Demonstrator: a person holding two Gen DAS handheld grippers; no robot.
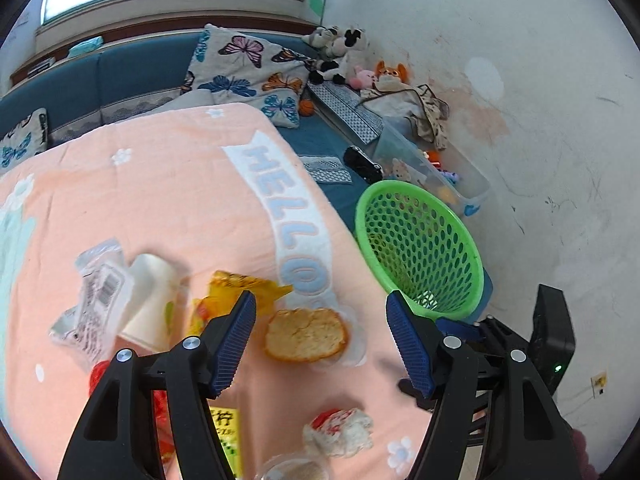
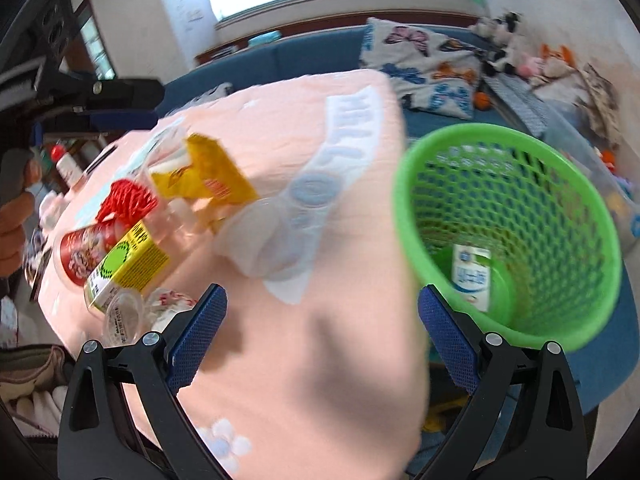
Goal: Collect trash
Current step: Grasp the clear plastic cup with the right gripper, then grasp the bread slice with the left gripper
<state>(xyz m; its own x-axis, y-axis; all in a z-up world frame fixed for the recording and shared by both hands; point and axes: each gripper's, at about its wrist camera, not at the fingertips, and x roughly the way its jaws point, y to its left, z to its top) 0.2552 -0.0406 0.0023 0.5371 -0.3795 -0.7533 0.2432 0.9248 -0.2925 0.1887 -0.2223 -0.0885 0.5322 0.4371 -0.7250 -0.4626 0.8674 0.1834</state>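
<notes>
- Left wrist view: left gripper (image 1: pixel 320 322) has its blue-padded fingers (image 1: pixel 236 344) apart with nothing between them, over the desk under a peach "HELLO" cloth (image 1: pixel 160 184).
- Trash on the cloth, left to right: clear plastic wrapper with a barcode (image 1: pixel 98 300), white paper cup (image 1: pixel 150 300) lying on its side, crumpled yellow snack bag (image 1: pixel 240 290), round baked biscuit in clear film (image 1: pixel 306 334), crumpled red-and-white wrapper (image 1: pixel 340 430) near the bottom edge.
- Green perforated plastic basket (image 1: pixel 424 248) sits just off the cloth's right edge, on a blue surface.
- Right wrist view (blurred): red netting (image 2: pixel 126 196), red printed can (image 2: pixel 86 258) and yellow-green carton (image 2: pixel 128 266) lie at the cloth's left side; clear plastic cup (image 2: pixel 272 236) is mid-cloth.
- Right gripper (image 2: pixel 322 340) fingers (image 2: pixel 198 334) are spread, empty.
- White-and-blue carton (image 2: pixel 472 276) lies in the basket's bottom.
</notes>
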